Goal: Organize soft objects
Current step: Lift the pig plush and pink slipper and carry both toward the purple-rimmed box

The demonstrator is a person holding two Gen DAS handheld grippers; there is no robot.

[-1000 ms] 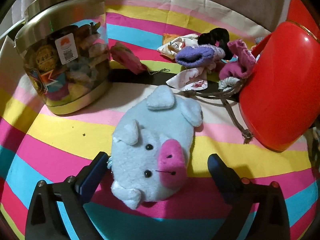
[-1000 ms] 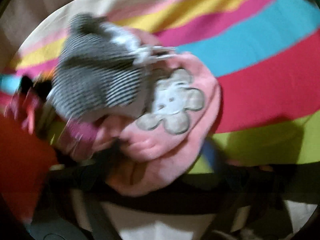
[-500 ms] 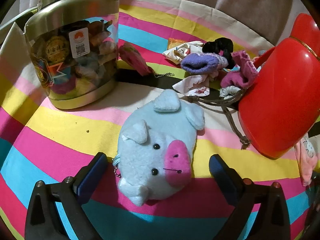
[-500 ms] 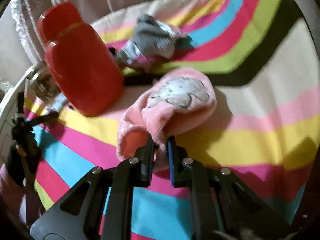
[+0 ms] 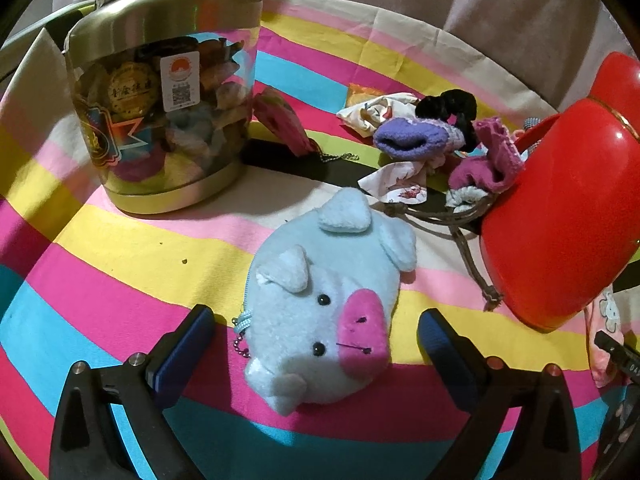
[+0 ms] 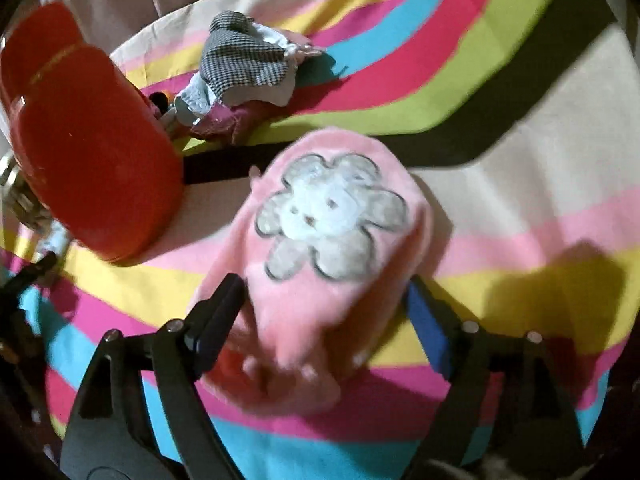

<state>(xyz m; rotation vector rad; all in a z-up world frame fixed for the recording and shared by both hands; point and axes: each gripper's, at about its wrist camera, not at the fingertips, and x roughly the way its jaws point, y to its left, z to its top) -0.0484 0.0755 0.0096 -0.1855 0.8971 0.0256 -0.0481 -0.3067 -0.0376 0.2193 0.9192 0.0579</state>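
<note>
A light blue plush pig (image 5: 324, 304) lies on the striped cloth (image 5: 120, 272) between the wide-open fingers of my left gripper (image 5: 316, 340), untouched. In the right wrist view a pink fuzzy sock with a grey flower patch (image 6: 320, 248) lies on the cloth between the open fingers of my right gripper (image 6: 324, 312); its edge also shows in the left wrist view (image 5: 606, 328). A heap of socks and small cloths (image 5: 432, 148) lies at the back.
A large clear jar with a gold lid (image 5: 160, 120) stands at the back left. A red case (image 5: 560, 216) stands on the right, also seen from the right wrist (image 6: 88, 168). A checked cloth bundle (image 6: 244, 64) lies behind it.
My right gripper was shut on the pink sock half a second ago and has opened, leaving it on the cloth. The left gripper drew back slightly from the pig.
</note>
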